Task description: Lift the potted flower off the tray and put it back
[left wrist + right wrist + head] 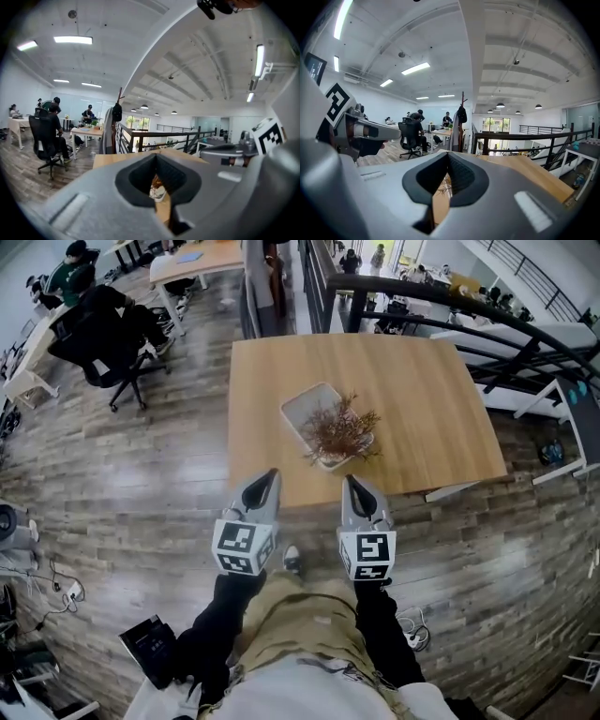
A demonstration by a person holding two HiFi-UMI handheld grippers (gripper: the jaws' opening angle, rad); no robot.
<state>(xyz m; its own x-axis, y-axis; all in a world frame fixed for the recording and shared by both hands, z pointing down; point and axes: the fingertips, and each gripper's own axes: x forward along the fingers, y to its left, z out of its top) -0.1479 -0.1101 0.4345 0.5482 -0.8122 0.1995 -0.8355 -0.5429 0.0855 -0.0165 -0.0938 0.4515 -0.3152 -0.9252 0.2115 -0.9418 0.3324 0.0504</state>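
Note:
The potted flower (pixel 342 430), a dry brown bush in a small pot, stands on the near right end of a white tray (pixel 302 409) on the wooden table (pixel 422 409). My left gripper (pixel 272 474) and right gripper (pixel 352 480) hover side by side over the floor just short of the table's near edge. Both point at the table, and both are shut with nothing in them. In the left gripper view the flower (pixel 157 187) shows through the slit between the closed jaws of the left gripper (pixel 157 161). Its twigs (pixel 445 185) show the same way in the right gripper (pixel 448 157) view.
A black metal railing (pixel 450 306) runs behind and to the right of the table. People sit on office chairs (pixel 103 334) at desks at the far left. A black box (pixel 148 643) and cables lie on the wooden floor by my legs.

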